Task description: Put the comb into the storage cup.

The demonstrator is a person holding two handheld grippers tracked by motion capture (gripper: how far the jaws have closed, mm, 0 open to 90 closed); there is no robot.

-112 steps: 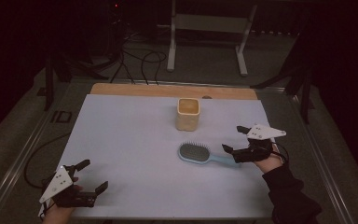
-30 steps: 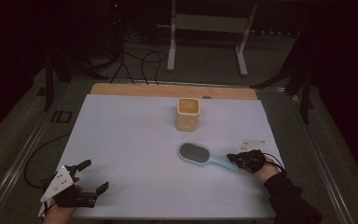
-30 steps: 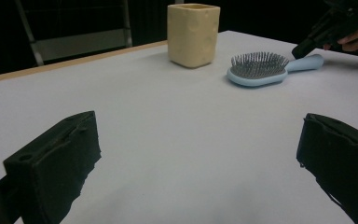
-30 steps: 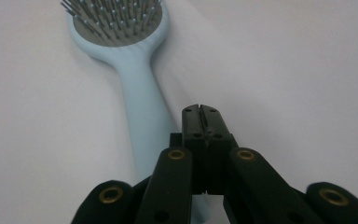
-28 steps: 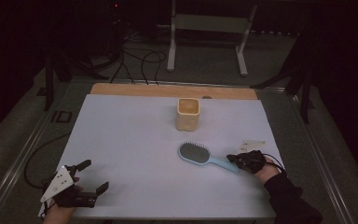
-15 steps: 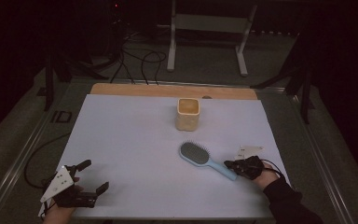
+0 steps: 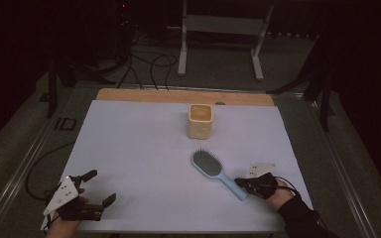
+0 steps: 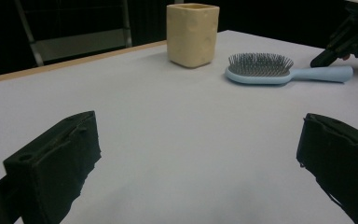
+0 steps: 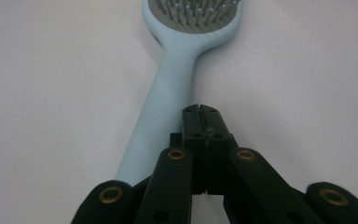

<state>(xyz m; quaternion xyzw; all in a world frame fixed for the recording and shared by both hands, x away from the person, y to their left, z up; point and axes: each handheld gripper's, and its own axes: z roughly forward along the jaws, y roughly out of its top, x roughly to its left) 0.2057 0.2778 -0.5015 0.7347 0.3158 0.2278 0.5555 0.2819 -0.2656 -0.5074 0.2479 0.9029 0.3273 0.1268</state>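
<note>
A light blue hairbrush (image 7: 209, 165) lies bristles up on the white mat (image 7: 139, 148), right of centre, its handle pointing to the front right. My right gripper (image 7: 239, 184) is shut and low on the mat, its closed tips against the right side of the handle's end (image 9: 168, 107), with nothing between the jaws. In the right gripper view the right gripper (image 9: 204, 112) has its jaws pressed together beside the handle. My left gripper (image 7: 101, 187) rests open at the front left corner. The left gripper (image 8: 200, 154) holds nothing, and the hairbrush (image 8: 261, 70) lies far ahead of it.
A cream square cup (image 7: 200, 120) stands upright behind the brush, near the mat's far edge; the cup (image 8: 192, 33) is also in the left gripper view. A wooden strip (image 7: 178, 95) runs along the back of the table. Cables and a metal stand (image 7: 218, 25) lie on the floor beyond.
My right gripper has come down and toward the front edge, shut. The brush has turned with it, its handle swinging toward the front right. The left gripper has stayed put.
</note>
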